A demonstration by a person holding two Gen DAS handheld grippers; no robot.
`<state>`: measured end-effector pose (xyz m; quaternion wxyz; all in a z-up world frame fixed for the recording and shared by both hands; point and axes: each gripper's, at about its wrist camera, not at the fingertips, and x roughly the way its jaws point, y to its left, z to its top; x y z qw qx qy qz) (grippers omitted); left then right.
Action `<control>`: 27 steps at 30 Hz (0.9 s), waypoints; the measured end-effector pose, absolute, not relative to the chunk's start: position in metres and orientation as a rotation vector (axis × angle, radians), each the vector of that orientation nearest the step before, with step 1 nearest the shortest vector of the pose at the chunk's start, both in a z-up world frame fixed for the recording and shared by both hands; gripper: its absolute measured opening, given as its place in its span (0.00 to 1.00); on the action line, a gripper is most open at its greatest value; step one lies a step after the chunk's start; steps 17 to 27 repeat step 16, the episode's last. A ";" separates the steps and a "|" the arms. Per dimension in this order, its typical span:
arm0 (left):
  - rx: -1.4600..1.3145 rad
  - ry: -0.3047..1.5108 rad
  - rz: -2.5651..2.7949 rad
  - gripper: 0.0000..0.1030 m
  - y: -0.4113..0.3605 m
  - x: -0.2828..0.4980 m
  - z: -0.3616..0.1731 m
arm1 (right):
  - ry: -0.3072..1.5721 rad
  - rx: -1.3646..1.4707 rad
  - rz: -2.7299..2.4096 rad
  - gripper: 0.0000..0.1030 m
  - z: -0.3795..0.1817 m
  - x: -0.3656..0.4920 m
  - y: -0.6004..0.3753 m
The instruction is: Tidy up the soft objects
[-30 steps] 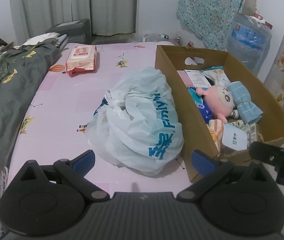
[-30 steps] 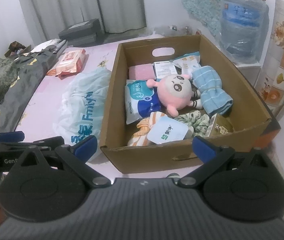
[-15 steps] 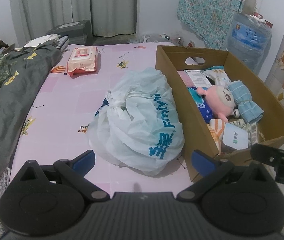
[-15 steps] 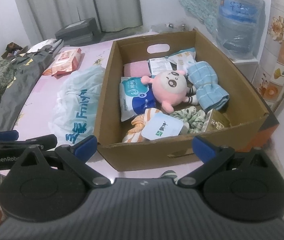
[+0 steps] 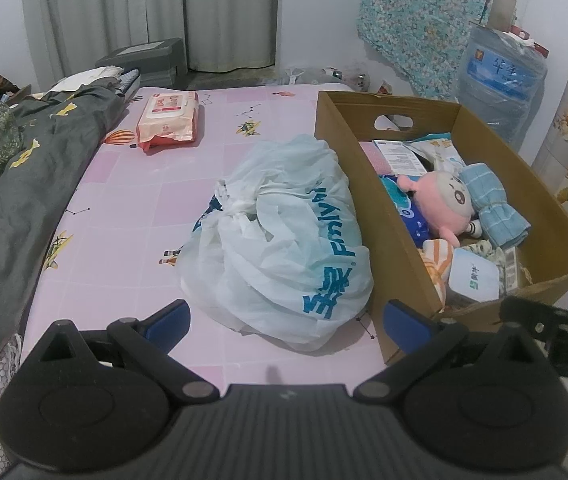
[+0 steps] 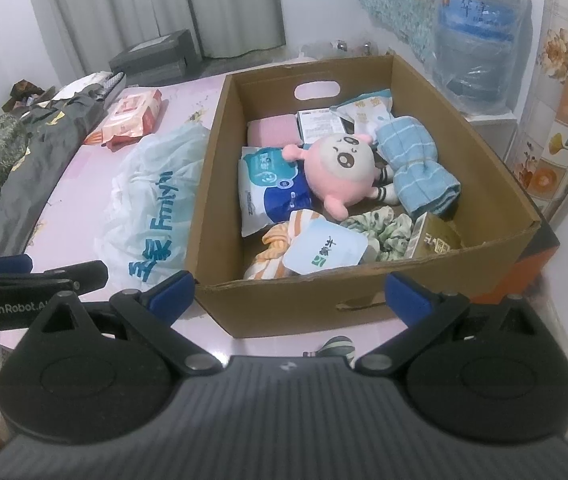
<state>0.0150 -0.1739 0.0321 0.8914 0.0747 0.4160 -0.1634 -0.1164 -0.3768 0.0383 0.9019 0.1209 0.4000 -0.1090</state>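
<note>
A brown cardboard box [image 6: 484,184] stands on the pink bed sheet [image 5: 132,200]. In it lie a pink plush doll [image 6: 340,168], a rolled blue striped towel [image 6: 416,168], a blue-white packet [image 6: 268,188], a green scrunchie [image 6: 380,228] and an orange striped cloth [image 6: 272,248]. A white plastic bag with blue lettering [image 5: 284,240] lies left of the box. My left gripper [image 5: 284,320] is open and empty, just in front of the bag. My right gripper [image 6: 288,292] is open and empty at the box's near wall.
A pink wet-wipes pack [image 5: 168,118] lies far left on the bed. A dark grey quilt [image 5: 24,184] runs along the left edge. A water jug [image 6: 480,36] stands right of the box, against a tiled wall panel [image 6: 556,100]. Curtains [image 5: 144,12] hang behind.
Both grippers have drawn back and risen slightly, so the box and bag look a little farther off. Both stay open and empty. Nothing on the bed has moved.
</note>
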 end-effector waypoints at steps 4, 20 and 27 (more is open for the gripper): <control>0.156 0.864 -0.338 1.00 -0.174 0.015 0.032 | 0.831 0.248 -0.224 0.99 0.037 -0.116 -0.376; 0.156 0.863 -0.338 1.00 -0.175 0.015 0.031 | 0.836 0.249 -0.225 0.99 0.036 -0.116 -0.376; 0.156 0.863 -0.338 1.00 -0.175 0.015 0.031 | 0.836 0.249 -0.225 0.99 0.036 -0.116 -0.376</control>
